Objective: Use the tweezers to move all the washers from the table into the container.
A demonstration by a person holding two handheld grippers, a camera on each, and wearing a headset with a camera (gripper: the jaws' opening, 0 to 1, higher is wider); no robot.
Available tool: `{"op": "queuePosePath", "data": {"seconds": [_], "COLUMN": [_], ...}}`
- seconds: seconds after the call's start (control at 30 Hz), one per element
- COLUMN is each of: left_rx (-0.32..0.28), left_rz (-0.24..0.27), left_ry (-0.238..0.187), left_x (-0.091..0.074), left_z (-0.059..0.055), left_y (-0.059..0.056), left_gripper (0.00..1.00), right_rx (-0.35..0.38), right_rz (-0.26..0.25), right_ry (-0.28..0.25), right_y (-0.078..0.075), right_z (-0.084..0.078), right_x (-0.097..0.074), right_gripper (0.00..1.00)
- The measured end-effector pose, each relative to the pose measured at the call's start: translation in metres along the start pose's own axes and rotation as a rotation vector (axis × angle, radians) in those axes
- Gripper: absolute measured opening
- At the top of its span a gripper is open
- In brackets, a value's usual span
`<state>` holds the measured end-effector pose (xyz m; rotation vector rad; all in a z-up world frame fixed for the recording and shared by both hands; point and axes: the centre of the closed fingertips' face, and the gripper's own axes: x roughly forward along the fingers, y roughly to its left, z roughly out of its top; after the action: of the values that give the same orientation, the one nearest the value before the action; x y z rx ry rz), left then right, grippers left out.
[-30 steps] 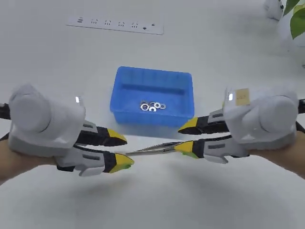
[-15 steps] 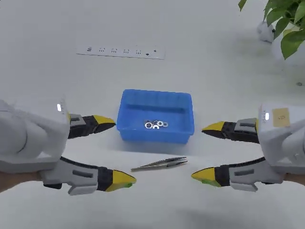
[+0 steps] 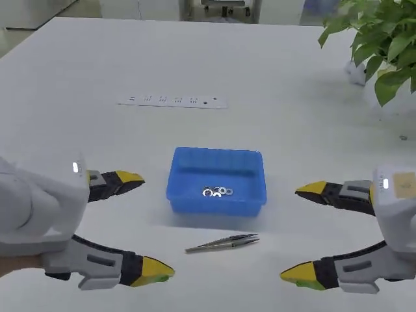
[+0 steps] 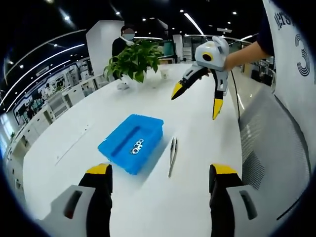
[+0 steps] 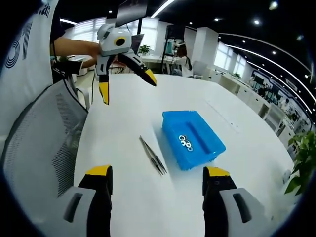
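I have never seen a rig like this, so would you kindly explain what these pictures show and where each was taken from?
There is no robot here: a person holds two hand-held grippers with yellow-tipped black jaws. The wide picture comes from a headset camera looking down at the left gripper and the right gripper, both open and holding nothing. The two round pictures come from a camera on each gripper, looking along its jaws. On the white table stands a blue plastic tray with small metal washers inside. Thin metal tweezers lie just in front of it, untouched. Farther back are a white power strip and a green leafy plant.
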<state>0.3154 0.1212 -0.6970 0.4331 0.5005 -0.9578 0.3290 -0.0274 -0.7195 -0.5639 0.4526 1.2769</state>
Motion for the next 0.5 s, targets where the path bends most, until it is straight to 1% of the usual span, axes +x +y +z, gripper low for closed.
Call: {"op": "queuePosePath", "data": {"seconds": [0.07,0.13,0.17,0.2,0.23,0.3,0.4,0.5], "left_rx": [-0.015,0.003,0.004,0.005,0.006,0.013,0.001,0.011], "left_rz": [0.006,0.001,-0.003,-0.009,-0.019,-0.024,-0.046,-0.048], "left_ry": [-0.01,-0.021,-0.02,-0.016,-0.003,0.013,0.012,0.018], "left_x": [0.0,-0.001,-0.001,-0.001,-0.001,-0.001,-0.004,-0.007], "left_z": [0.006,0.011,0.012,0.012,0.01,0.007,0.007,0.005], "left_y": [0.002,-0.001,-0.002,-0.004,-0.006,-0.007,-0.013,-0.016], "left_gripper": [0.87,0.87,0.88,0.87,0.87,0.88,0.89,0.89], "right_rx": [-0.001,-0.012,-0.015,-0.015,-0.016,-0.022,-0.021,-0.022], "right_rz": [-0.001,-0.001,0.001,0.002,0.002,-0.004,-0.015,-0.025], "right_ry": [0.002,0.004,0.002,-0.001,-0.002,0.0,-0.003,0.003], "right_y": [0.002,0.004,0.005,0.005,0.005,0.004,0.001,-0.002], "right_z": [0.002,0.005,0.006,0.007,0.007,0.008,0.011,0.01], "right_x": [0.0,0.0,-0.001,-0.001,-0.001,-0.002,-0.005,-0.008], "right_gripper": [0.77,0.78,0.78,0.78,0.78,0.78,0.79,0.79]}}
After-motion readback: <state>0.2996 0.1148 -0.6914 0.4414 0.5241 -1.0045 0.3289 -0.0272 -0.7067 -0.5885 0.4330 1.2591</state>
